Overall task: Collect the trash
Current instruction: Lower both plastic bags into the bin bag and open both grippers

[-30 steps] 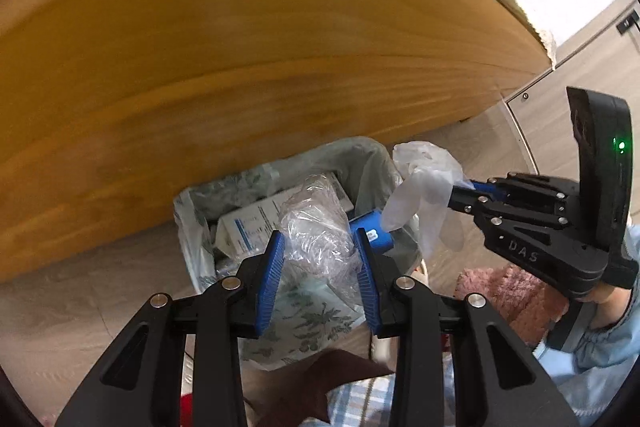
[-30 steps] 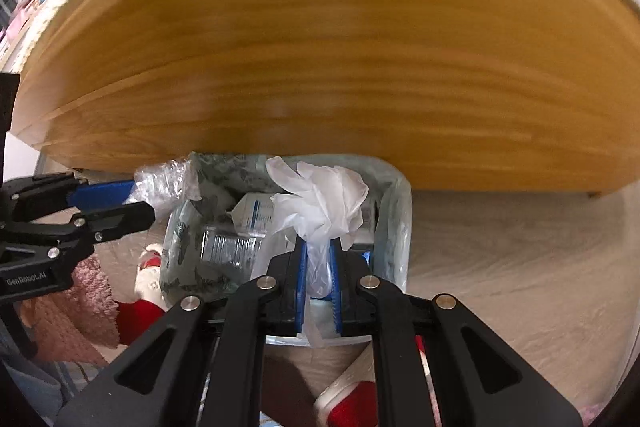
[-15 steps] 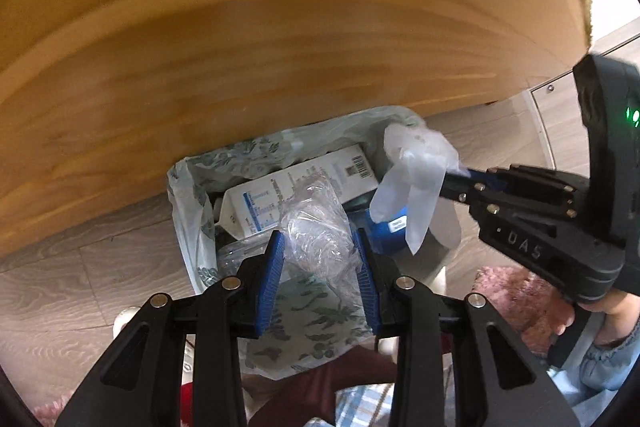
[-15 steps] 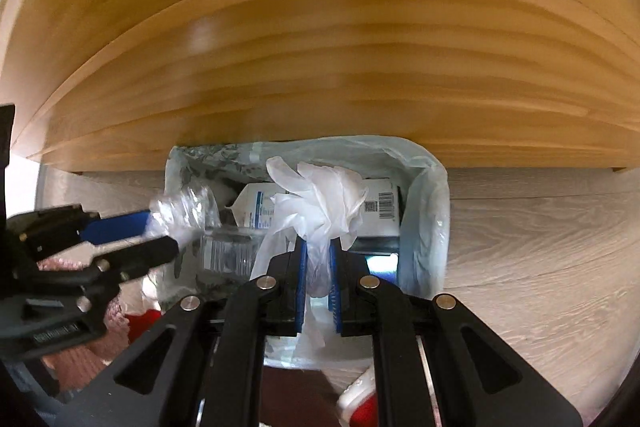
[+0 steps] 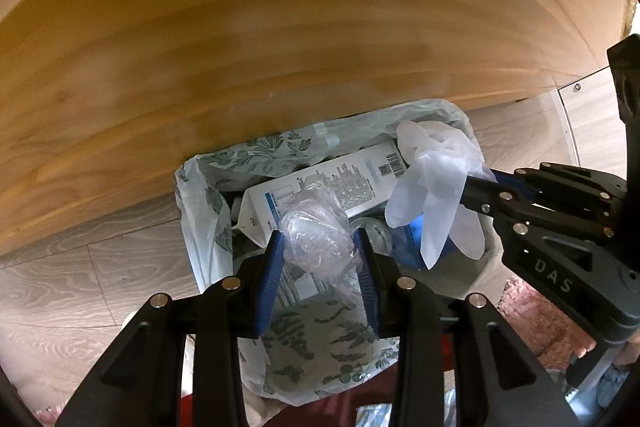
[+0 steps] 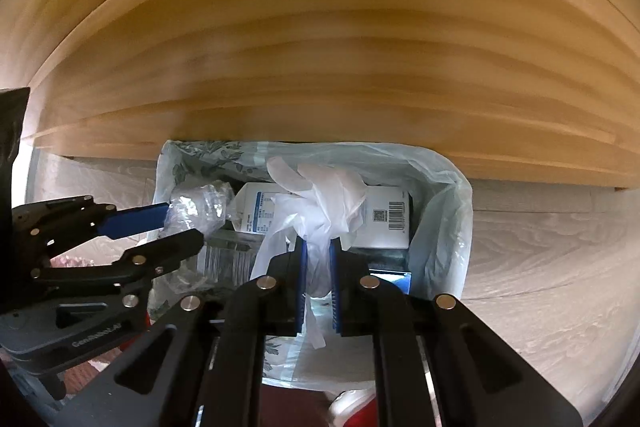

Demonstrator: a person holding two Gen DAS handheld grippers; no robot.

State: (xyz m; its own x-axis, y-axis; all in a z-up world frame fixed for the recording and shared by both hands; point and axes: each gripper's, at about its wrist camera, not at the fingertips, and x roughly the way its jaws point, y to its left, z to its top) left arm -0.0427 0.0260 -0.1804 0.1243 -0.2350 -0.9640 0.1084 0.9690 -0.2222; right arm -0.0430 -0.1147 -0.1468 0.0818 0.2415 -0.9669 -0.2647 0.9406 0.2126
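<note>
bin (image 6: 448,187) far rim under tabletop (image 6: 320,67), carton (image 6: 384,219) print unreadable

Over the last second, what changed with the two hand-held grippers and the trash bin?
Both came down closer over the lined bin. The left hand-held gripper still clamps the crumpled clear plastic; the right hand-held gripper still pinches the white glove. Nothing was let go, and the carton lies as before.

Both wrist cameras sit close above the lined trash bin (image 5: 460,115), facing steeply down along their fingers, a wooden tabletop's (image 5: 280,27) edge filling each upper half. Both show the bin's milk carton (image 6: 384,217), and each catches the other gripper at its side
</note>
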